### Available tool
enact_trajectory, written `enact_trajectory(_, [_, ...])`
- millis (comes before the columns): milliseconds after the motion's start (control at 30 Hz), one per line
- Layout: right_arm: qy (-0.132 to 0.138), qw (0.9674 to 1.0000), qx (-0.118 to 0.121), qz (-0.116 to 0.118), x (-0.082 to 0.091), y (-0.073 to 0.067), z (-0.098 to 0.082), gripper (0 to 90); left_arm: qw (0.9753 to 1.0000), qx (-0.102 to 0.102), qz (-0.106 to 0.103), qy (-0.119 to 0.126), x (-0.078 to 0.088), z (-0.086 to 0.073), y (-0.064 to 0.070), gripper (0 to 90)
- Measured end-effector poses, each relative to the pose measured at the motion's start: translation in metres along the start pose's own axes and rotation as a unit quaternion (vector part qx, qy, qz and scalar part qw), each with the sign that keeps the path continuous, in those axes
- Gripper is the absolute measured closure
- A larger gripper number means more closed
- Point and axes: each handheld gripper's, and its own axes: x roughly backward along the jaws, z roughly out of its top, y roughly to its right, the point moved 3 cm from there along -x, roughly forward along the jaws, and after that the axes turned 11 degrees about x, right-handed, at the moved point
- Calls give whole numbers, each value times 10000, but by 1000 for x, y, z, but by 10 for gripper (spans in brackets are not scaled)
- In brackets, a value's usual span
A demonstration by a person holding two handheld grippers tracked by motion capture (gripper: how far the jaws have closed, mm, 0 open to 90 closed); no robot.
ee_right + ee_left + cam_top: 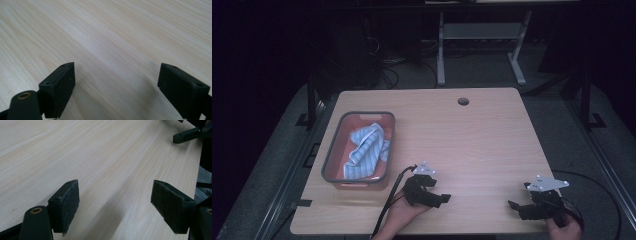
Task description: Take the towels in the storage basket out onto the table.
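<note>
The crumpled blue-and-white striped cloth (pixel 366 149) lies in the red plastic basket with a grey rim (pixel 330 152) at the light wooden table's (pixel 472 135) left side. Nearest it, the left hand-held gripper (pixel 439 199) rests jaws apart and empty; likewise the right hand-held gripper (pixel 518 208). A shallow pinch might snag one fold and drag the light basket along.

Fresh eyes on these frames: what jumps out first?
The red bin with a grey rim at the table's left side, holding a crumpled blue-and-white striped cloth, draws the eye first. Next come the two black grippers near the front edge: the left gripper just right of the bin, the right gripper toward the right corner, both with jaws open over bare wood. A round hole sits near the far edge.
</note>
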Motion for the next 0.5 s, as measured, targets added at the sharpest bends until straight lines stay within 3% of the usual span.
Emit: enact_trajectory(500, [90,10000,35,-19,0,-2,5,139,9999,-100,-82,-75,7,3,7,226])
